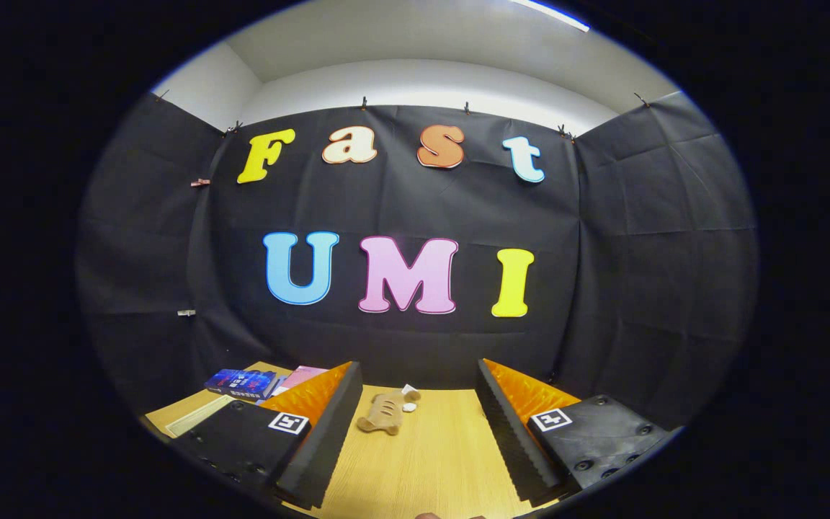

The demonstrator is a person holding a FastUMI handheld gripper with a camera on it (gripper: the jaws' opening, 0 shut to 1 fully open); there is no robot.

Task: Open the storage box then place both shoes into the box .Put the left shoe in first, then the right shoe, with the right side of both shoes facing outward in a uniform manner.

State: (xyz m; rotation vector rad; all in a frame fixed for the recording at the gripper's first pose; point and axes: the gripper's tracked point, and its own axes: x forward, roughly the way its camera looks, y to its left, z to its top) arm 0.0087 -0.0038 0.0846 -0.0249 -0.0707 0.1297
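One small tan shoe [380, 416] lies on the pale wooden worktop [429, 461] in the lower middle of the picture. It is ahead of the fingers and between their lines, nearer the left one. It rests on its side or sole, which of the two I cannot tell, with a row of short slits showing on its upper face. Just beyond its far end, touching or nearly touching it, are two small white pieces [409, 398], too small to make out.

The jaws are released and spread wide, grasping nothing. The left finger [318, 440] and the right finger [512, 432] stand well apart in the lower part of the picture, with bare worktop between them. Each finger carries a square black-and-white marker tag [289, 422] on its outer block.

To the lower left, beyond the left finger, a dark blue book [241, 383] lies flat near the worktop's far corner. A pink flat thing [302, 375] lies just beside it, partly hidden by the finger. The black cloth wall [638, 274] closes the booth behind and on both sides of the worktop. Above it, in the upper part of the picture, is a white ceiling [415, 43] with a strip light [550, 14] at upper right.
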